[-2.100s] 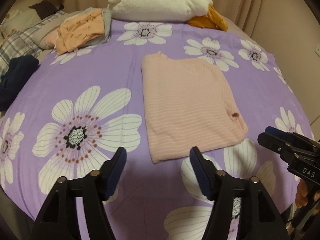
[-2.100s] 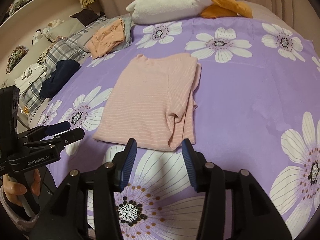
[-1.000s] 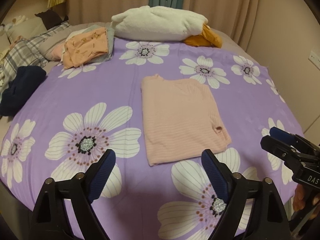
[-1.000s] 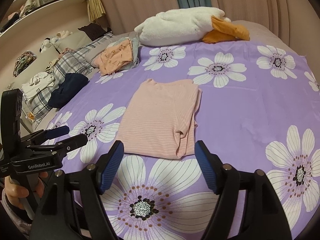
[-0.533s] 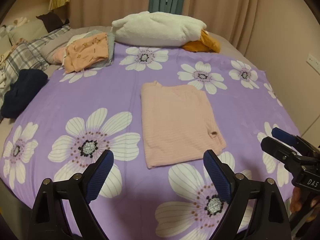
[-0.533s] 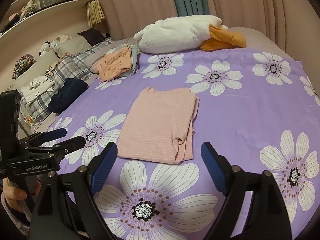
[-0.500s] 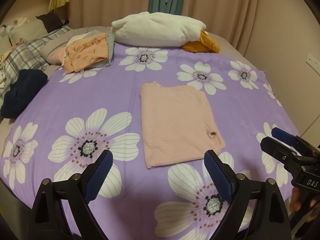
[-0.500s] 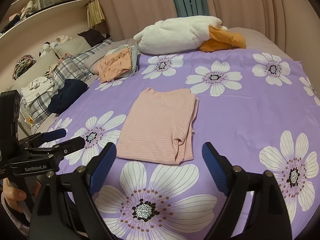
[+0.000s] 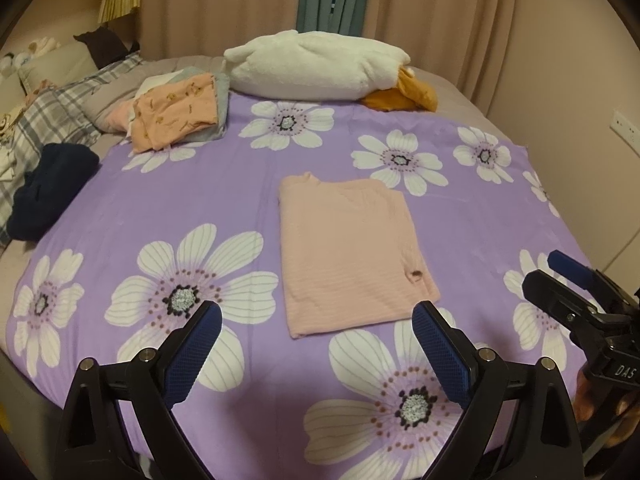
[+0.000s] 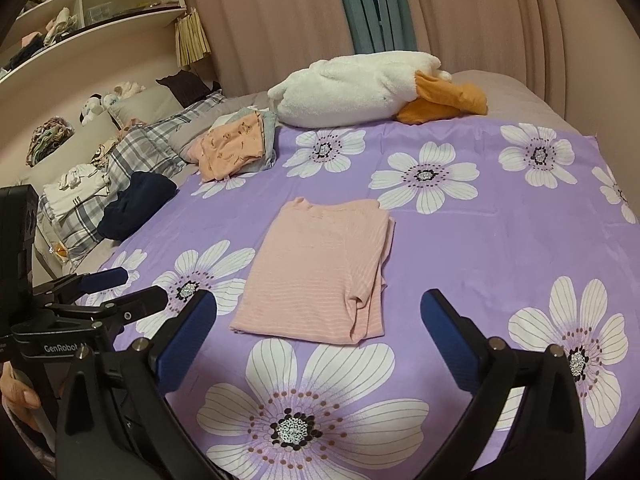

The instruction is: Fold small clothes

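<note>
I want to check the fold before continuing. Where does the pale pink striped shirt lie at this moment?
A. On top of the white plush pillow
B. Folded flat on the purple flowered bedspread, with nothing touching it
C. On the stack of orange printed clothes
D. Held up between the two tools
B: the pale pink striped shirt lies folded flat on the purple flowered bedspread, and no tool touches it.
</note>
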